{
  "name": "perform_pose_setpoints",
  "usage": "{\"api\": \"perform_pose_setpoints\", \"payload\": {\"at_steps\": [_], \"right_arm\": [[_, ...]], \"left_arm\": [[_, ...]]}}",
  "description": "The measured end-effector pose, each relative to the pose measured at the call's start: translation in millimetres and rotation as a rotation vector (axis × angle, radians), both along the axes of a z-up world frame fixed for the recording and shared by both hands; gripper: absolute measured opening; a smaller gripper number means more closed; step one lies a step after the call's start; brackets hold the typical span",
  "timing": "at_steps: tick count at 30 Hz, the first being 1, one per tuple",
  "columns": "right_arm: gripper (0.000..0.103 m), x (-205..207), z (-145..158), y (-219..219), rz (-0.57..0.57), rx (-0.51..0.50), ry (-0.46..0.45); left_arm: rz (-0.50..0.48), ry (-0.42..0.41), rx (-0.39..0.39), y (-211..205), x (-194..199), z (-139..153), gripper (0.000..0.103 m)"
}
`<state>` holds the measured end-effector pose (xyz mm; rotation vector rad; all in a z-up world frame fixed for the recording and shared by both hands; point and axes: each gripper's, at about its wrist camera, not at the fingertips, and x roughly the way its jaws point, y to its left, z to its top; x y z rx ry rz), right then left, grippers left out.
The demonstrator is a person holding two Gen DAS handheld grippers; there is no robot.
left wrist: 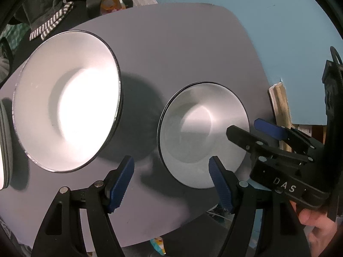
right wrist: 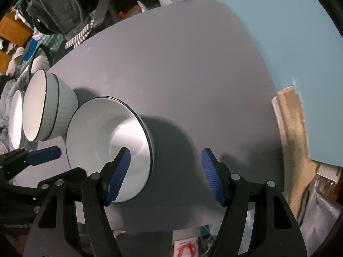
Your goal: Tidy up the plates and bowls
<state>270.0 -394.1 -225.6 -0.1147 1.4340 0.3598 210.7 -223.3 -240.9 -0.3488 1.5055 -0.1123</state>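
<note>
Table: grey tabletop (right wrist: 193, 75), rounded corners, blue wall behind its far edge.
Near bowl: white bowl w/ dark rim (right wrist: 109, 145), sits close to the near edge of the tabletop, about mid-way along it. Same bowl in left cam (left wrist: 203, 137).
Big bowl: bigger white bowl (left wrist: 66, 115), bright inside, sits toward the left edge of the tabletop, apart from the near bowl.
Far-left bowl: another white bowl (right wrist: 15, 120) right at the left edge, just beside the big bowl.
Right gripper: (right wrist: 166, 174) fingers spread wide, nothing between them. Left blue pad (right wrist: 119, 175) is over the near bowl's inside, right pad over bare table just past the rim. So the rim lies betw. the fingers, not pinched.
Left gripper: (left wrist: 171, 184) fingers spread wide, empty. Near bowl is just by its right pad, big bowl up and to the left of its left pad. Bare table betw. the pads.
Hand: person's hand (left wrist: 317, 227) holds the right gripper's handle.
</note>
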Motion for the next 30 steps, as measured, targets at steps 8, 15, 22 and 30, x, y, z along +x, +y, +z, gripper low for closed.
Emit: {"api": "perform_pose_setpoints", "payload": {"at_steps": [8, 15, 22, 30], "right_arm": [[0.068, 3, -13, -1, 0.006, -0.004, 0.021], [0.055, 3, -18, 2, 0.024, 0.006, 0.041], [0.031, 2, -22, 4, 0.039, 0.008, 0.077], [0.01, 2, -23, 2, 0.032, 0.035, 0.116]], "left_arm": [[-0.002, 0.025, 0.027, -5, 9, -16, 0.056], [-0.005, 0.049, 0.022, -10, 16, -26, 0.039], [-0.004, 0.053, 0.04, -14, 20, -31, 0.028], [0.01, 0.079, 0.04, -13, 23, -40, 0.013]]}}
